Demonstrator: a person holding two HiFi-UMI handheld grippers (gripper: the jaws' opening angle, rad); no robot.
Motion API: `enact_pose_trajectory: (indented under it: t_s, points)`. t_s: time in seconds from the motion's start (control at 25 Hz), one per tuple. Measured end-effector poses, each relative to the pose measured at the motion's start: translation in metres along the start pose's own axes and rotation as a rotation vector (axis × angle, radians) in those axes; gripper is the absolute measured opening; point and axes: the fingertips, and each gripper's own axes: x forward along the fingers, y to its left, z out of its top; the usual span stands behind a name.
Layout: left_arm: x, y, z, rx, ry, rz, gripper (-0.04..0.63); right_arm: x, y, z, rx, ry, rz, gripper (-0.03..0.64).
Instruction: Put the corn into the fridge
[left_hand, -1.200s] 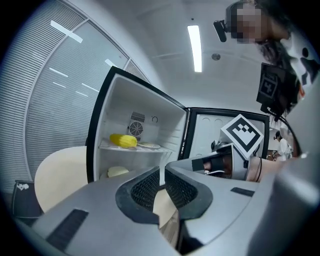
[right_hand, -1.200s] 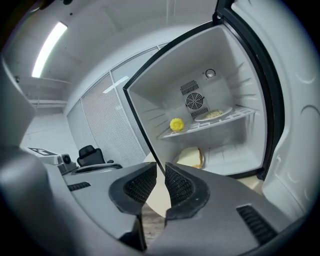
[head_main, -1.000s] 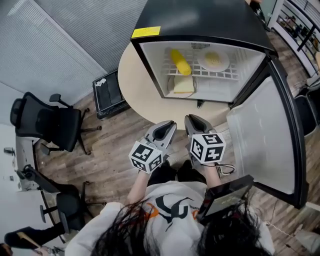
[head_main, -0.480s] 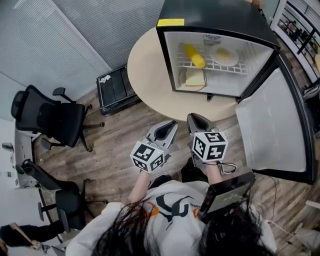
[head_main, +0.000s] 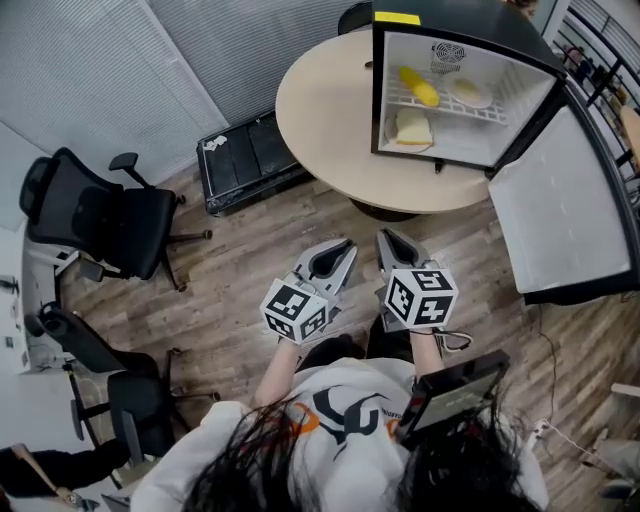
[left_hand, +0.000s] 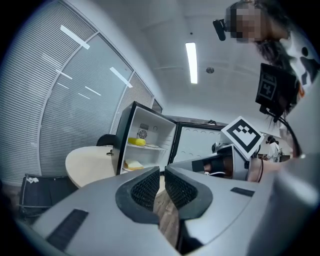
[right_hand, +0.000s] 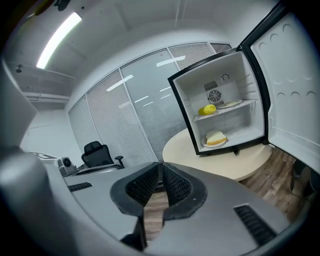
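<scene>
the corn (head_main: 419, 86) lies in the fridge (head_main: 455, 25), on the upper wire shelf (head_main: 445, 104), at its left end, pointing slantwise toward the back. a plate (head_main: 470, 92) sits on the same shelf to its right, close by but apart from it. below the shelf, on the fridge's bottom, rests a pale slice of bread (head_main: 411, 126) on a dish.

the fridge stands on the far right part of a round table (head_main: 325, 110). its door (head_main: 560, 205) is swung wide open to the right and hangs out past the table edge over the wood floor (head_main: 250, 260).

the person stands well back from the table with both tools held side by side at waist level, over the floor and pointing toward the fridge. the left gripper (head_main: 342, 250) has its jaws only a thin slit apart, and nothing is between them. the right gripper (head_main: 387, 243) has its jaws closed, tips meeting, and it holds nothing.

to the left, a black office chair (head_main: 95, 215) stands by the blinds (head_main: 120, 70). a flat black case (head_main: 250, 160) lies on the floor between the chair and the table.
</scene>
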Motion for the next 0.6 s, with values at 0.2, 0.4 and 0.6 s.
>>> enact_pose_trajectory:
  t_s: [0.2,0.4,0.6]
  points:
    - [-0.038,-0.013,-0.019,-0.008,0.01,-0.029,0.04,-0.023,0.027,-0.035,0.028,0.008,-0.02,0.038]
    - [-0.054,-0.031,-0.019,-0.019,-0.014,-0.069,0.04,-0.049,0.04,-0.047,0.024,0.002,-0.056,0.038]
    - [-0.051,-0.058,-0.021,-0.012,-0.029,-0.103,0.04,-0.073,0.03,-0.048,0.011,-0.012,-0.083,0.037]
